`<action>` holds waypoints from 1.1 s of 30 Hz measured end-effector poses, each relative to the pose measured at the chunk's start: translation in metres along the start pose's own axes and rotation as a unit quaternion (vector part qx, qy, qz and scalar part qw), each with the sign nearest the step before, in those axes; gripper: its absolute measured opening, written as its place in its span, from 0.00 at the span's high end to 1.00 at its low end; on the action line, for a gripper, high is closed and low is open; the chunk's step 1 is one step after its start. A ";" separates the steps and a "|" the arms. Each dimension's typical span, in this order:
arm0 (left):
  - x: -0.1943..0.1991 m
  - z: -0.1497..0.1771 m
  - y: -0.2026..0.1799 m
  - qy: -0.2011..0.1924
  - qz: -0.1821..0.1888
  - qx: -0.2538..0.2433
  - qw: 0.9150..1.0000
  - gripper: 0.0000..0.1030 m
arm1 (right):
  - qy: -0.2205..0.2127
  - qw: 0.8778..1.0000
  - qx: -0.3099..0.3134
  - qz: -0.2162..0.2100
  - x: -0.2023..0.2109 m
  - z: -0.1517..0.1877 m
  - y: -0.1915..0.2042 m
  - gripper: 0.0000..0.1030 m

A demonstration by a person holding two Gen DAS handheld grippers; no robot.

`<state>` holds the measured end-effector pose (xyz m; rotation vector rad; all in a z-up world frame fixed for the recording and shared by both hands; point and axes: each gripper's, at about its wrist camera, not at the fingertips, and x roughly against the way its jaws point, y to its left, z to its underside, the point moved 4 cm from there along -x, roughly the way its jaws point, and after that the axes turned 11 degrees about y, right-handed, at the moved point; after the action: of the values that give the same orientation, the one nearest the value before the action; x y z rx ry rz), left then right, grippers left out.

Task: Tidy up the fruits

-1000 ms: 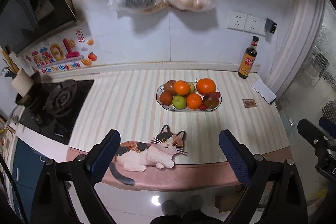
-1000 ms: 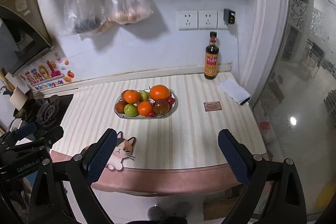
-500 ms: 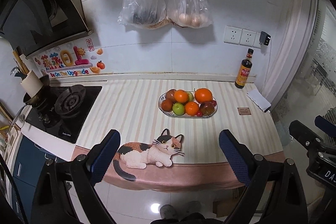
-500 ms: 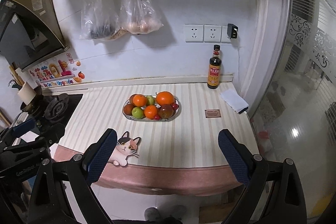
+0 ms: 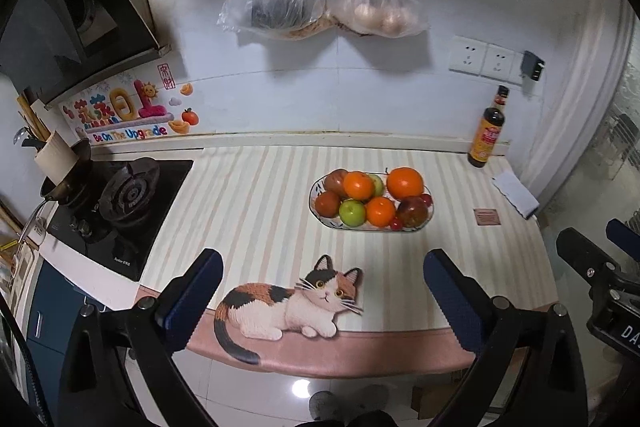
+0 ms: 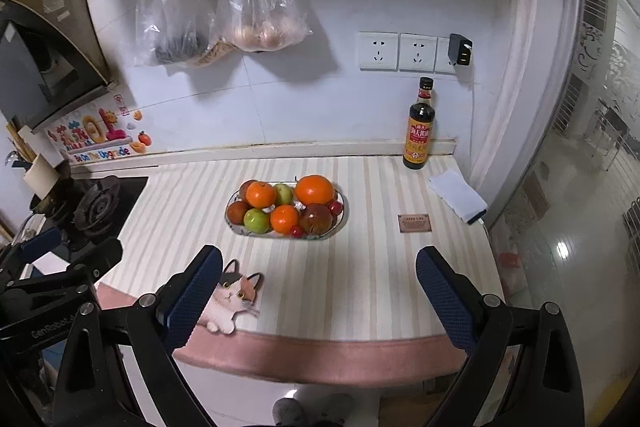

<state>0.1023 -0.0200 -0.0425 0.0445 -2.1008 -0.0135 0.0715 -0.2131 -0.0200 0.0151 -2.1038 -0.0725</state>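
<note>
Left wrist view: the left gripper [image 5: 322,301] has just been spreading its jaws and they stand released with nothing between them, above the cat mat [image 5: 288,303]. The fruit plate [image 5: 320,219] sits at about one o'clock, well apart

Right wrist view: the right gripper [image 6: 318,297] is likewise released and bare, the plate at eleven o'clock. Its heaped orange [image 6: 315,189] and small cherry tomatoes [image 6: 297,231] could, I judge, roll off the low rim if one pad nudges the pile
</note>
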 end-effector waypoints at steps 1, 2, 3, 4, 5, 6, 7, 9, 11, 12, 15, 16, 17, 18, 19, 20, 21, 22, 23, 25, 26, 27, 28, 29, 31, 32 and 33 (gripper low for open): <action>-0.005 -0.003 0.001 0.002 -0.001 0.001 1.000 0.00 | 0.003 1.000 0.000 -0.001 -0.007 -0.005 0.000 0.03; -0.012 -0.008 0.001 0.006 -0.002 0.001 1.000 0.00 | 0.007 1.000 0.000 0.001 -0.015 -0.010 0.000 0.03; -0.020 -0.012 0.003 0.014 0.002 0.002 1.000 0.00 | 0.013 1.000 0.000 0.002 -0.024 -0.014 0.000 0.03; -0.028 -0.016 0.004 0.020 0.005 0.004 1.000 0.00 | 0.018 1.000 0.000 0.002 -0.032 -0.018 0.001 0.03; -0.035 -0.019 0.005 0.027 0.003 0.006 1.000 0.00 | 0.023 1.000 -0.001 0.003 -0.040 -0.022 0.000 0.03; -0.042 -0.021 0.006 0.033 0.002 0.006 0.999 0.00 | 0.031 1.000 -0.002 0.003 -0.050 -0.025 0.000 0.03; -0.048 -0.023 0.006 0.038 0.000 0.005 0.999 0.00 | 0.035 0.999 -0.002 0.003 -0.058 -0.028 0.001 0.03; -0.061 -0.027 0.008 0.049 -0.007 0.005 0.999 0.00 | 0.048 0.999 -0.004 0.002 -0.074 -0.032 0.001 0.03; -0.071 -0.029 0.010 0.059 -0.008 0.008 0.998 0.00 | 0.057 0.998 -0.006 0.000 -0.087 -0.035 0.002 0.03; -0.076 -0.030 0.012 0.063 -0.010 0.010 0.998 0.00 | 0.062 0.998 -0.008 -0.002 -0.093 -0.035 0.002 0.03; -0.086 -0.032 0.014 0.073 -0.011 0.014 0.997 0.00 | 0.074 0.997 -0.010 -0.005 -0.106 -0.036 0.003 0.03; -0.089 -0.033 0.014 0.075 -0.011 0.013 0.997 0.00 | 0.076 0.997 -0.010 -0.006 -0.109 -0.035 0.004 0.03; -0.091 -0.033 0.014 0.078 -0.011 0.012 0.997 0.00 | 0.079 0.997 -0.009 -0.006 -0.113 -0.036 0.004 0.03; -0.093 -0.033 0.014 0.080 -0.013 0.011 0.997 0.00 | 0.080 0.997 -0.009 -0.005 -0.113 -0.035 0.006 0.03; -0.094 -0.033 0.015 0.080 -0.014 0.012 0.997 0.00 | 0.081 0.997 -0.009 -0.005 -0.115 -0.036 0.006 0.03; -0.095 -0.033 0.015 0.080 -0.015 0.012 0.997 0.00 | 0.082 0.997 -0.008 -0.006 -0.117 -0.036 0.006 0.03; -0.096 -0.033 0.015 0.082 -0.015 0.011 0.997 0.00 | 0.084 0.996 -0.009 -0.006 -0.119 -0.036 0.007 0.03; -0.097 -0.033 0.015 0.082 -0.014 0.011 0.996 0.00 | 0.084 0.996 -0.010 -0.006 -0.119 -0.036 0.006 0.03; -0.097 -0.034 0.016 0.082 -0.015 0.011 0.996 0.00 | 0.085 0.996 -0.010 -0.007 -0.120 -0.036 0.007 0.03; -0.098 -0.034 0.017 0.083 -0.013 0.012 0.996 0.00 | 0.086 0.996 -0.009 -0.006 -0.120 -0.036 0.008 0.03; -0.098 -0.034 0.017 0.083 -0.013 0.012 0.996 0.00 | 0.086 0.996 -0.008 -0.005 -0.121 -0.036 0.008 0.03; -0.099 -0.035 0.017 0.083 -0.012 0.011 0.996 0.00 | 0.086 0.996 -0.009 -0.005 -0.121 -0.036 0.009 0.03; -0.099 -0.035 0.017 0.083 -0.010 0.010 0.996 0.00 | 0.086 0.996 -0.009 -0.005 -0.121 -0.036 0.009 0.03; -0.099 -0.035 0.017 0.083 -0.010 0.010 0.996 0.00 | 0.086 0.996 -0.009 -0.005 -0.121 -0.036 0.009 0.03; -0.099 -0.035 0.017 0.083 -0.007 0.010 0.996 0.00 | 0.086 0.996 -0.008 -0.005 -0.121 -0.036 0.009 0.03; -0.099 -0.035 0.017 0.083 -0.006 0.010 0.997 0.00 | 0.086 0.996 -0.008 -0.005 -0.121 -0.036 0.009 0.03; -0.099 -0.036 0.016 0.082 -0.005 0.009 0.997 0.00 | 0.087 0.996 -0.008 -0.005 -0.121 -0.036 0.009 0.03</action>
<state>0.1830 -0.0003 -0.1092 0.0662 -1.9356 0.0032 0.1648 -0.2007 -0.1053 0.0217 -1.9299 -0.0910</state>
